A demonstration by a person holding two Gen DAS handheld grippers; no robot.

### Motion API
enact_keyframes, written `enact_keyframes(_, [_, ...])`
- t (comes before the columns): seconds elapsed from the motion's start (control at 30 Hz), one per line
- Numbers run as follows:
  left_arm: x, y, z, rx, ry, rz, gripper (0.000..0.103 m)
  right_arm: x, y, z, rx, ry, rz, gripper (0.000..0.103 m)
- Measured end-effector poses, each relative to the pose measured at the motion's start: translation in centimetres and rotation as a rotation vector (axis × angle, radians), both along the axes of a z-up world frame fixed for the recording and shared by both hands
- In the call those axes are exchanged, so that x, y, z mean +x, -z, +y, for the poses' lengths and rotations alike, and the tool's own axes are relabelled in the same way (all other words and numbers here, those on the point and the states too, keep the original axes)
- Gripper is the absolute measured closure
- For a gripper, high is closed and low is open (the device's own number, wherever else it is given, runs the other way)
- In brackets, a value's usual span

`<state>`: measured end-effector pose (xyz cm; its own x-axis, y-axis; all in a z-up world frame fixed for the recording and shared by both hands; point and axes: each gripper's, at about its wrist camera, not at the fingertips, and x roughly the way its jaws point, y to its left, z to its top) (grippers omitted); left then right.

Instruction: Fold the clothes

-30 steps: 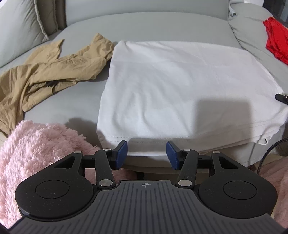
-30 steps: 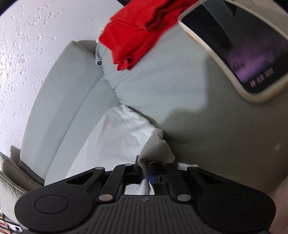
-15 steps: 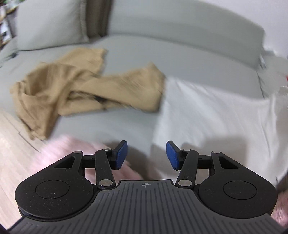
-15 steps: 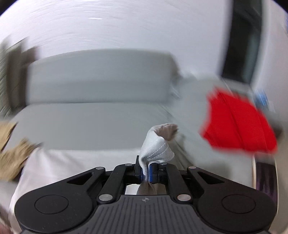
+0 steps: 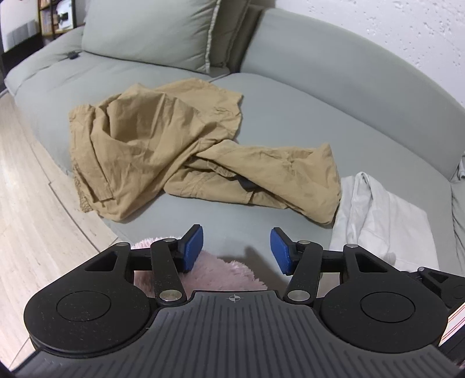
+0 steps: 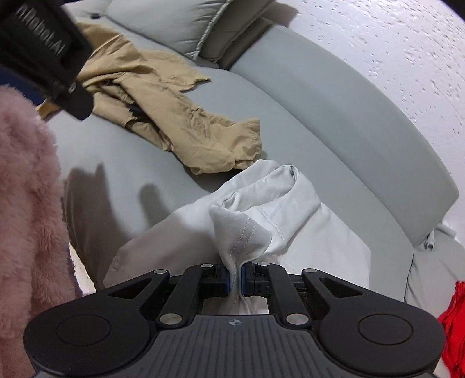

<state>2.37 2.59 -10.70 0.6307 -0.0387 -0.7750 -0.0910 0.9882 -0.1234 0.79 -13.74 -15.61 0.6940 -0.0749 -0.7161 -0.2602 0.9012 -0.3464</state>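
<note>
Over the sofa (image 5: 290, 116), left gripper (image 5: 237, 247) jaws wide open, empty, right gripper (image 6: 235, 279) jaws pinching white garment (image 6: 241, 232), apparently its hem.

A grey sofa (image 5: 290, 116) fills most of both views, its long curved backrest (image 6: 334, 96) running along a white textured wall (image 6: 392, 37). A grey cushion (image 5: 151, 29) with a piped edge leans against the backrest at the sofa's far end, and a darker cushion (image 5: 235, 37) stands just beside it. A small dark object (image 5: 72, 54) lies on the sofa seat in front of the grey cushion; what it is cannot be made out. A pale wooden floor (image 5: 26, 189) lies along the sofa's front edge. Beyond the sofa's far end stands a shelf (image 5: 55, 14).
</note>
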Motion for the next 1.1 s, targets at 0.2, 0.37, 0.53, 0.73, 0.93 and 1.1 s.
enact_keyframes(0.2, [0.2,0.0,-0.2,-0.007,0.008,-0.002,0.046,-1.1,-2.6,-0.6,0.118,0.037,-0.087,0.095])
enact_keyframes(0.37, [0.1,0.1,-0.3,-0.001,0.008,-0.003,0.046,-2.3,-2.6,-0.2,0.137,0.001,-0.094,0.095])
enact_keyframes(0.53, [0.1,0.0,-0.3,0.006,0.006,-0.004,0.046,-1.9,-1.3,0.9,0.121,-0.091,-0.027,0.094])
enact_keyframes(0.73, [0.1,0.0,-0.6,0.027,0.009,0.004,0.046,-2.1,-1.2,0.6,0.233,-0.229,0.135,0.072])
enact_keyframes(0.93, [0.0,-0.4,-1.0,0.022,0.042,0.017,0.043,-4.4,-5.0,-4.3,0.55,-0.2,0.138,0.058])
enact_keyframes(1.1, [-0.7,-1.2,-4.6,-0.045,0.294,0.014,0.061,-5.1,-6.2,-11.7,0.549,0.102,0.049,0.082])
